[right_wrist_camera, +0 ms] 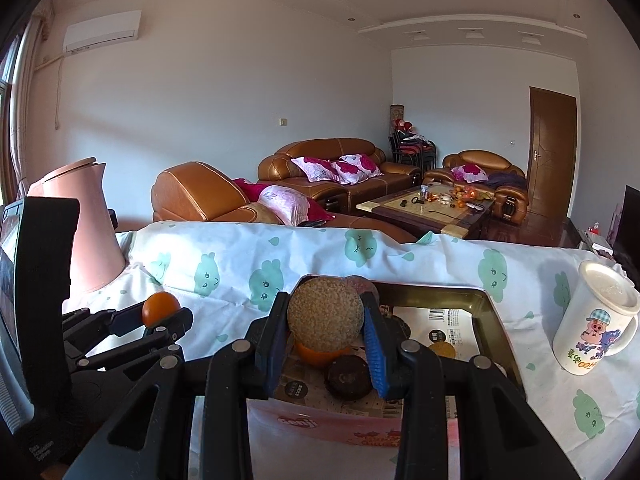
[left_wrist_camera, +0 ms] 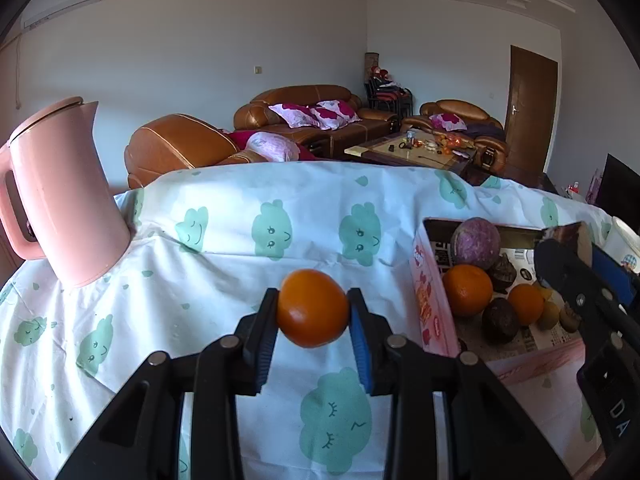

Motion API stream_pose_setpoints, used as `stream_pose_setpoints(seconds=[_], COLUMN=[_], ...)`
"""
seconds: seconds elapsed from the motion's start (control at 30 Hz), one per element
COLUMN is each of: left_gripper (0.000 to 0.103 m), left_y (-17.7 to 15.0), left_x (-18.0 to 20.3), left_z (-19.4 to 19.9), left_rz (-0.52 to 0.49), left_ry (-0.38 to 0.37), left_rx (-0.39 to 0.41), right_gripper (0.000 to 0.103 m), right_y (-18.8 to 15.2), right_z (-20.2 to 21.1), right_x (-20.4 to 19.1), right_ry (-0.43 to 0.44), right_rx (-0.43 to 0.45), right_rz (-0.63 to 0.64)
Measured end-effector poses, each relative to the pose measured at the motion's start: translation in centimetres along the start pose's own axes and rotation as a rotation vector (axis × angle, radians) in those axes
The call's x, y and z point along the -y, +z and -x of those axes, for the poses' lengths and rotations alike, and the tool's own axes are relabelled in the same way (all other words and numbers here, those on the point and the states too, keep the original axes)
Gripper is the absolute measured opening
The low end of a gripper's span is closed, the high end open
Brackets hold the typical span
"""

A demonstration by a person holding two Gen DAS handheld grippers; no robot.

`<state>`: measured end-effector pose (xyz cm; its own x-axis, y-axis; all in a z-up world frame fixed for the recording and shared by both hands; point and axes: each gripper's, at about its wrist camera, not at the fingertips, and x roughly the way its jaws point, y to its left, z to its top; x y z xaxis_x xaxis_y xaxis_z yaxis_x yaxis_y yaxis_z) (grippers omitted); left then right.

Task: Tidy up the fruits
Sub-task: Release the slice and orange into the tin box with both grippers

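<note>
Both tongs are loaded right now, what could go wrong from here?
1. The left tongs pinch the orange only at its sides above the tablecloth; if it slips, it may roll away.
2. The right tongs hold a rough brown fruit over the crowded box; dropped, it could knock fruit inside.

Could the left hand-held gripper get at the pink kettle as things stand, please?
Probably not: the left hand-held gripper is shut on an orange, so though bare cloth leads to the pink kettle, its jaws are occupied.

Left gripper (left_wrist_camera: pixel 313 314) and right gripper (right_wrist_camera: pixel 325 320) both clamped, angled slightly downward.
</note>
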<state>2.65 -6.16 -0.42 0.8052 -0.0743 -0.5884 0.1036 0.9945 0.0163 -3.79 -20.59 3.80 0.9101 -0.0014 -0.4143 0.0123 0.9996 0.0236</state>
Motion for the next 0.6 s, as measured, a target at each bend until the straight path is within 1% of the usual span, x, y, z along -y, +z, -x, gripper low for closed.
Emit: stream_pose_setpoints(seconds=[0.13,0.3,0.43,0.6], left_gripper=[0.035,0.035,0.035,0.035], left_y=[-0.5,-0.6,-0.3,0.8], left_x=[0.6,1.5,2.8,5.3], left_z=[0.7,1.6,2.1,1.8], left_rz=[-0.016,-0.035,-0.057,-0.070], left_ry=[-0.007,-0.024,-0.051,-0.112], left_rx=[0.000,0.016,0.036,0.044], right_gripper=[0.037,0.037,0.037,0.037], right_y=[-0.4,-0.9,-0.8,-0.3], right_z=[0.8,2.0,2.6,2.2], right_x=[0.2,1.4,3.2,6.2], right_ry=[0.004,0.000,-0.040,-0.107], right_rx=[-0.005,-0.004,0.011,0.015], right_rz=[0.011,0.015,0.004,-0.040])
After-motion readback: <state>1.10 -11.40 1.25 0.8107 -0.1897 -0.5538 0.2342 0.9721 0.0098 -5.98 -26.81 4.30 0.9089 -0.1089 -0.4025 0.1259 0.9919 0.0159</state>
